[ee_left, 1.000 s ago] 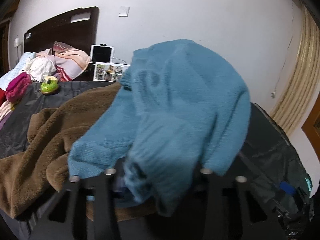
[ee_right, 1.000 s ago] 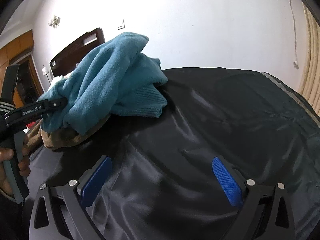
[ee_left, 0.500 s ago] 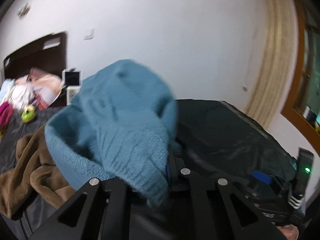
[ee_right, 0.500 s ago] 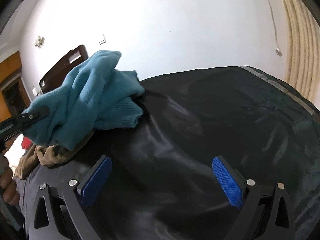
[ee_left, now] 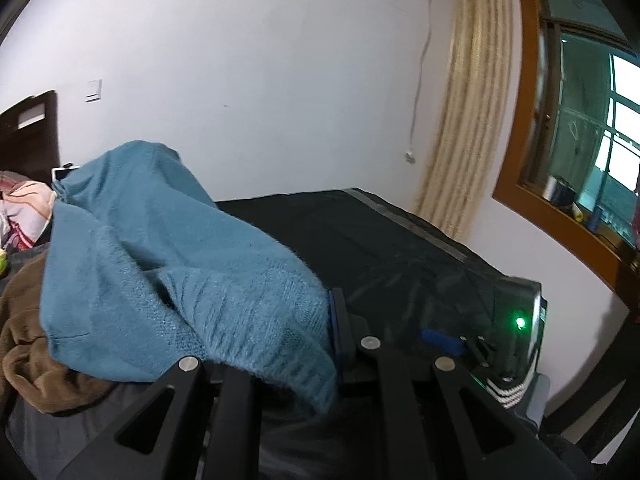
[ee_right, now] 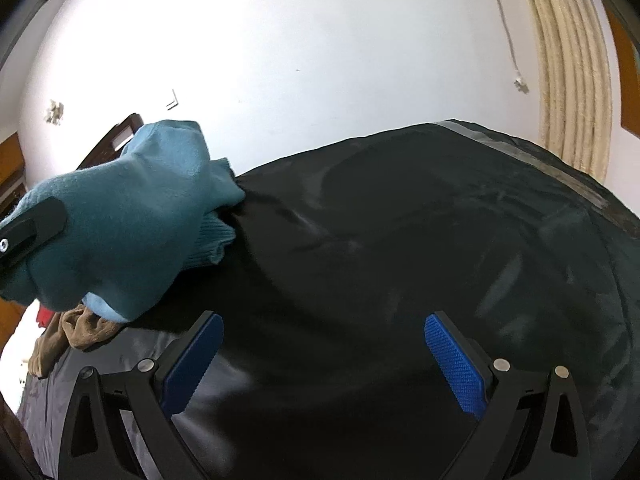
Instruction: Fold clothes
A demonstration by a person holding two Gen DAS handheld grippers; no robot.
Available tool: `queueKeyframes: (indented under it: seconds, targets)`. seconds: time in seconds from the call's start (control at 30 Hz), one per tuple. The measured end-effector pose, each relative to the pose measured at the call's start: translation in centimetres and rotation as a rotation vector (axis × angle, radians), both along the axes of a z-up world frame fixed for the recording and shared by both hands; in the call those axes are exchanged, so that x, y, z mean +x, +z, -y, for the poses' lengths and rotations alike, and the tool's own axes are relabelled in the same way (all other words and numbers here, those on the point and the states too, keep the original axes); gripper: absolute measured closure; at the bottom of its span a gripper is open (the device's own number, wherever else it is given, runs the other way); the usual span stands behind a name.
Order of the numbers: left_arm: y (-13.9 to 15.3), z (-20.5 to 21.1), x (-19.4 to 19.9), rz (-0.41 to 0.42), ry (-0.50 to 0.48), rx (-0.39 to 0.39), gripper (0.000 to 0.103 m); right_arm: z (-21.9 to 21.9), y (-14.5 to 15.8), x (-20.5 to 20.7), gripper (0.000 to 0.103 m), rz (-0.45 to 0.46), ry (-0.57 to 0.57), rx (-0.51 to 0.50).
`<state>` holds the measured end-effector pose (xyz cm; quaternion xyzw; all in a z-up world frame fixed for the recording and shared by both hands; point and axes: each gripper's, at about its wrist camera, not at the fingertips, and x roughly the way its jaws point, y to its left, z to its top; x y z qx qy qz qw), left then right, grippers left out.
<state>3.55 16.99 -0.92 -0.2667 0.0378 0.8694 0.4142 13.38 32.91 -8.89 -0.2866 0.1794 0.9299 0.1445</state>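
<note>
Left wrist view: a blue sweater is clamped in the left gripper above the black sheet; the right gripper jaws are spread, holding nothing.

Fuzzy knit teal sweater, plush brown fleece garment, glossy black sheet, matt wooden window frame

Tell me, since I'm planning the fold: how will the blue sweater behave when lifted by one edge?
Likely floppy: the sweater droops in heavy folds around the left hand-held gripper, which grips it. Its thick fuzzy knit probably won't slip from the pads. On the slick black sheet it could slide rather than stay put, so the open right hand-held gripper may need to pin it.
</note>
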Motion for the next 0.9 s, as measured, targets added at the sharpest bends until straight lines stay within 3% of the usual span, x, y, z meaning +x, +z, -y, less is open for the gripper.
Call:
queueKeyframes:
  seconds: [0.13, 0.37, 0.53, 0.67, 0.8, 0.9]
  targets:
    - [-0.2, -0.9, 2.3, 0.018, -0.053, -0.01, 0.09, -1.3, 0.0, 1.1, 0.001, -0.001, -0.034, -0.01]
    - [1.0, -3.0, 8.5, -0.01, -0.23, -0.013, 0.09, -3.5, 0.2, 3.0, 0.001, -0.014, -0.101, -0.021]
    - [0.9, -4.6, 9.9, 0.083, -0.304, -0.003, 0.089, -5.6, 0.1, 5.0, 0.001, -0.003, -0.209, -0.028]
    - [0.0, -5.9, 9.2, 0.165, -0.31, -0.041, 0.089, -7.1, -0.2, 6.8, 0.001, 0.004, -0.27, -0.048]
    - [-0.4, -5.8, 9.2, 0.169, -0.317, -0.087, 0.079, -7.3, -0.2, 8.1, 0.001, 0.0, -0.279, -0.046]
    - [-0.6, -5.2, 10.0, 0.164, -0.342, -0.104, 0.055, -7.2, -0.3, 8.3, 0.001, 0.002, -0.272, -0.045]
